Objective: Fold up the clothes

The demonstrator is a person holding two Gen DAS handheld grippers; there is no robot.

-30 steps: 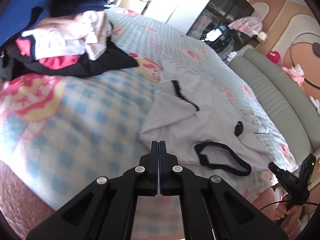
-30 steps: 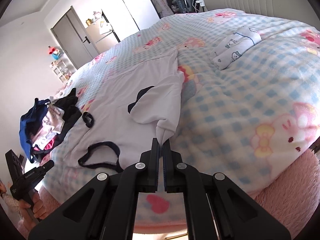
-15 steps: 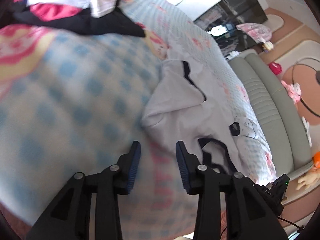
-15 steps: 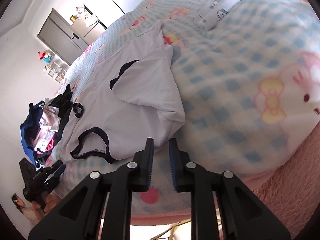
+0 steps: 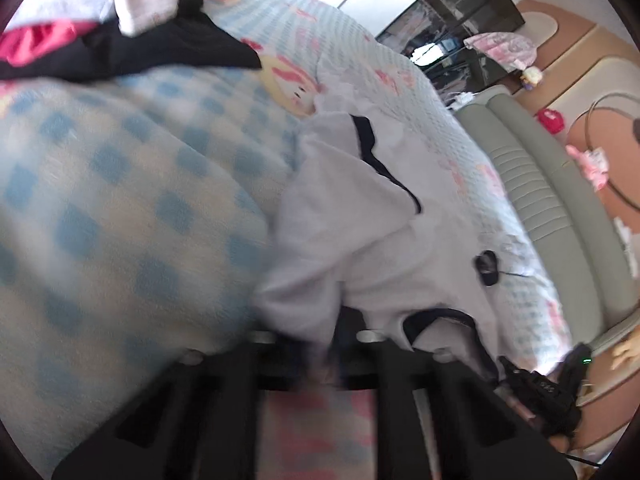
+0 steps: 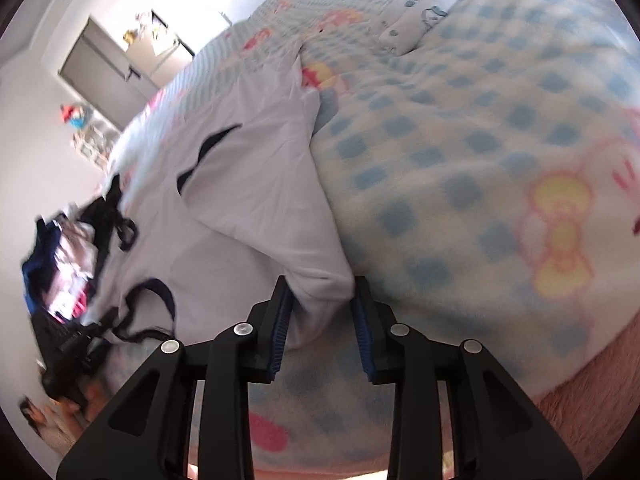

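White T-shirt (image 6: 248, 184) lies sleeves-in on the bed (image 6: 480, 160); my right hand-held gripper (image 6: 320, 320) and left hand-held gripper (image 5: 316, 344) both spread, each straddling a shoulder fold to lift evenly.

The bed (image 6: 500, 152) carries a fleece blanket (image 5: 120, 216) in blue and cream checks with pink and yellow cartoon prints. Spread on it lies a white shirt (image 6: 256, 184) with dark trim, its sleeves folded inward, one corner hanging at the near edge. A heap of clothes (image 5: 100, 12), black, pink, red and white, sits on the blanket near the shirt. Beyond the shirt rests a small folded white cloth (image 6: 428, 12) with blue prints.
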